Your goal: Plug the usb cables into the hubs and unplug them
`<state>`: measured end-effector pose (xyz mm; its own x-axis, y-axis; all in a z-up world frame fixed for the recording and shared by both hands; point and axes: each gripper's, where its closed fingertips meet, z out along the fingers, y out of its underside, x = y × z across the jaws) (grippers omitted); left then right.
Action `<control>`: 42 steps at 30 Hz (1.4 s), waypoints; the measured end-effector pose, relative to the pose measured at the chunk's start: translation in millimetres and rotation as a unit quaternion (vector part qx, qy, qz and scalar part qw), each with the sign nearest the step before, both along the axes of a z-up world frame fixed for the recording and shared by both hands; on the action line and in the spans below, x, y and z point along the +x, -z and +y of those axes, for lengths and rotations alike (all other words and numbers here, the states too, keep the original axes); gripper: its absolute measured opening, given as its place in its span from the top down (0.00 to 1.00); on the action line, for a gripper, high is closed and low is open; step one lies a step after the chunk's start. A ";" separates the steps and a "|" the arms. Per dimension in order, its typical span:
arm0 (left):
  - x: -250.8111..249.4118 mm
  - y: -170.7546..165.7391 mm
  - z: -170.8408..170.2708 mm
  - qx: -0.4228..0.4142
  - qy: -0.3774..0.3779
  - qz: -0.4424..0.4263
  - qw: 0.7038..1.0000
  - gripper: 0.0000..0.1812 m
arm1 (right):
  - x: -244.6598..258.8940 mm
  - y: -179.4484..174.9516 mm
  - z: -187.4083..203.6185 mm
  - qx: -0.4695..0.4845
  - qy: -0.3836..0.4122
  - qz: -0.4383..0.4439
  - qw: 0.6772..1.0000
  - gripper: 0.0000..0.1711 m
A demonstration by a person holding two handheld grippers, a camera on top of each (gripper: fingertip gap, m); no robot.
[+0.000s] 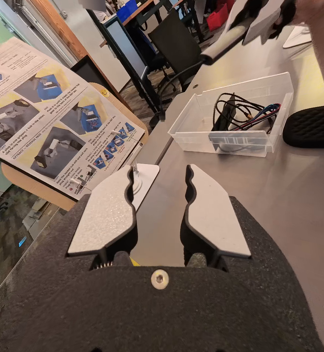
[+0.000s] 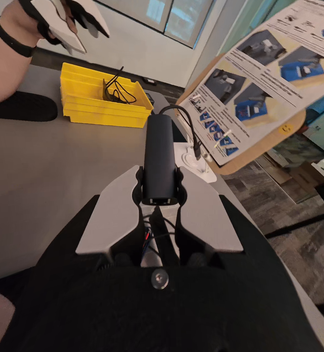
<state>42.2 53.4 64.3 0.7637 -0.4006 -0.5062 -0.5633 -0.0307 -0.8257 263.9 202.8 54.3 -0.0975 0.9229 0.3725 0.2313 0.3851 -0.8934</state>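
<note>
We held our right tool (image 2: 159,185) clamped on a smooth, dark, rounded hub (image 2: 158,152), its short rubbery cable (image 2: 186,122) looping off the far end above the matte grey desk (image 2: 62,162). Our left tool (image 1: 159,182) gaped wide, its wavy-edged grey plates holding nothing. A clear plastic bin (image 1: 231,122) held tangled braided cables (image 1: 241,112); a yellow ribbed bin (image 2: 104,99) held another dark hub with cord.

The left gripper (image 1: 159,187) is hovering with its jaws spread and nothing between them. The right gripper (image 2: 159,185) is reaching forward, its fingers (image 2: 119,190) clamping a dark hub (image 2: 158,152).
</note>
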 end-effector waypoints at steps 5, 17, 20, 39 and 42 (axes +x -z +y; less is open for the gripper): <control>3.3 4.1 2.0 -0.008 0.000 0.003 1.000 0.72 | 36.0 5.5 19.8 -0.032 0.047 0.012 0.998 0.80; 2.4 16.7 9.3 -0.031 -0.010 0.014 0.999 0.72 | 45.7 61.9 62.5 -0.148 0.073 -0.048 0.985 0.80; 2.5 20.6 11.2 -0.039 -0.010 0.017 0.999 0.72 | 42.2 73.9 67.5 -0.176 0.067 -0.069 0.980 0.81; 16.0 59.8 33.2 -0.085 -0.009 0.068 0.994 0.74 | -1.5 162.5 134.2 -0.187 -0.036 -0.429 0.883 0.80; 20.6 73.1 39.8 -0.101 -0.007 0.077 0.992 0.74 | -3.8 180.6 144.9 -0.200 -0.038 -0.464 0.862 0.80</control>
<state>62.8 93.2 -8.7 0.6896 -0.4957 -0.5280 -0.6810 -0.1960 -0.7056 260.2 347.7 -126.4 -0.2484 0.9369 -0.2460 0.9057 0.1346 -0.4019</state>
